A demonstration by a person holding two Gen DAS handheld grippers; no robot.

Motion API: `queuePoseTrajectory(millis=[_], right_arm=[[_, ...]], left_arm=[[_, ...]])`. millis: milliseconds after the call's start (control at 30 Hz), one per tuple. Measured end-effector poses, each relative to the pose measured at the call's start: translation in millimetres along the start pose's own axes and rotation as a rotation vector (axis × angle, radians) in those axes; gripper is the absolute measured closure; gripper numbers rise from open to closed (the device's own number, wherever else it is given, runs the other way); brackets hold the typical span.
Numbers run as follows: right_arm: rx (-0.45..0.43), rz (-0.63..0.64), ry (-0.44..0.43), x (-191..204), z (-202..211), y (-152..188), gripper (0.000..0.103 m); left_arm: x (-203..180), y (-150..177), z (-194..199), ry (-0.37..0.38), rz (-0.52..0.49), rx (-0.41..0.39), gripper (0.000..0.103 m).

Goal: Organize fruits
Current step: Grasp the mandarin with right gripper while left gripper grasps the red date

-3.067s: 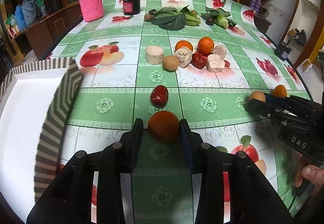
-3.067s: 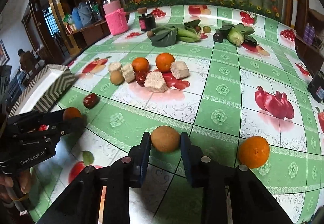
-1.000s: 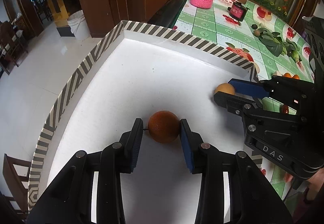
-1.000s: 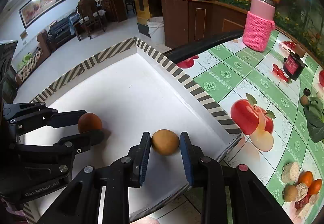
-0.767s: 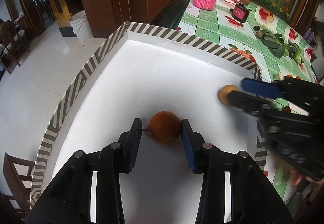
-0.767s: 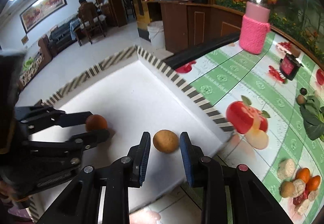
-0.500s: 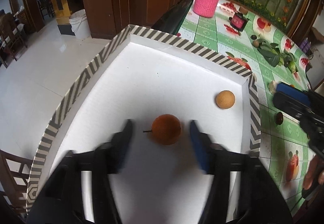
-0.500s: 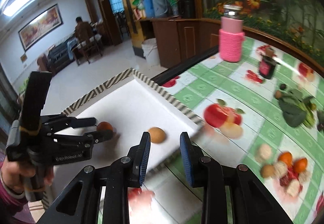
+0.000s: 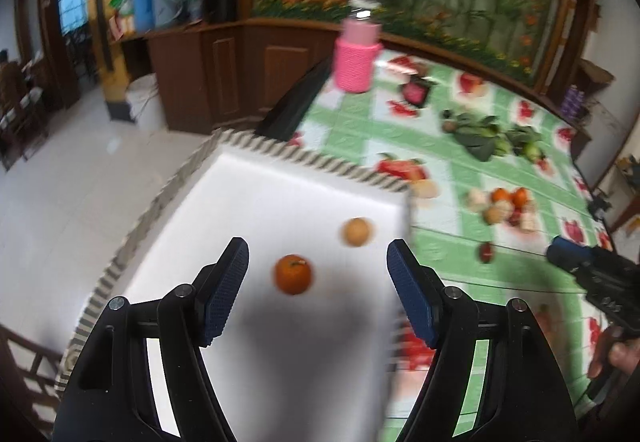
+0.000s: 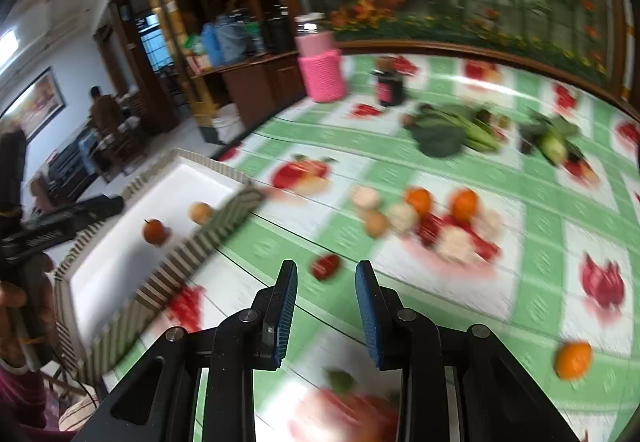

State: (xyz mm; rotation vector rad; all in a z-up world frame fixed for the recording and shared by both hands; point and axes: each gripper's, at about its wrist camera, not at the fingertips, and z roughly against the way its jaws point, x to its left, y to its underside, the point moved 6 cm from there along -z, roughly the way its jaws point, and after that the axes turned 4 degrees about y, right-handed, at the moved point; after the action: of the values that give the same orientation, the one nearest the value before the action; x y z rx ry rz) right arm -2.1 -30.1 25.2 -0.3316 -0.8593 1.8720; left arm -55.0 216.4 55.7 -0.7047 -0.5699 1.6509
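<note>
A white box (image 9: pixel 260 202) with a striped rim sits at the table's left edge. An orange fruit (image 9: pixel 293 274) and a tan round fruit (image 9: pixel 357 231) lie loose in it; both also show in the right wrist view, the orange fruit (image 10: pixel 154 231) and the tan fruit (image 10: pixel 200 213). My left gripper (image 9: pixel 318 288) is wide open and empty above the box. My right gripper (image 10: pixel 326 306) is open and empty over the table, close to a small dark red fruit (image 10: pixel 326 266). A heap of oranges and pale chunks (image 10: pixel 436 218) lies further out. One orange (image 10: pixel 573 360) lies apart at the right.
A pink-sleeved jar (image 10: pixel 322 70) and a dark jar (image 10: pixel 389 84) stand at the back. Leafy greens (image 10: pixel 444 134) and more vegetables (image 10: pixel 552 146) lie at the back right. The floor drops off left of the box. The view is motion-blurred.
Both grippers let go of their fruits in the box and opened. The left gripper rose; the right gripper swung away to the right, over the table.
</note>
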Motion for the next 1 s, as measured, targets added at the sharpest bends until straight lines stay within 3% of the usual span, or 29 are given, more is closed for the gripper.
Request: queuePoseTrajectory(millis=[300, 500, 667, 1000], right_arm=[[0.017, -0.082, 0.135, -71.2, 23.8, 44.2, 0.074], [0.015, -0.175, 0.205, -125.5, 44.6, 67.3, 0.071], [0.021, -0.236, 0.264, -162.4, 49.6, 74.0, 0.069], [0.09, -0.198, 0.275, -180.8, 17.9, 65.3, 0.066]], left_arm=[[-94.8, 18.0, -19.9, 0.125, -0.127, 0.06, 0.031], [-136.4, 27.7, -34.8, 0.161, -0.184, 0.09, 0.031], [-153.4, 32.6, -49.4, 0.166, -0.201, 0.115, 0.031], [-170.0, 30.2, -82.5, 0.149, -0.217, 0.148, 0.031]])
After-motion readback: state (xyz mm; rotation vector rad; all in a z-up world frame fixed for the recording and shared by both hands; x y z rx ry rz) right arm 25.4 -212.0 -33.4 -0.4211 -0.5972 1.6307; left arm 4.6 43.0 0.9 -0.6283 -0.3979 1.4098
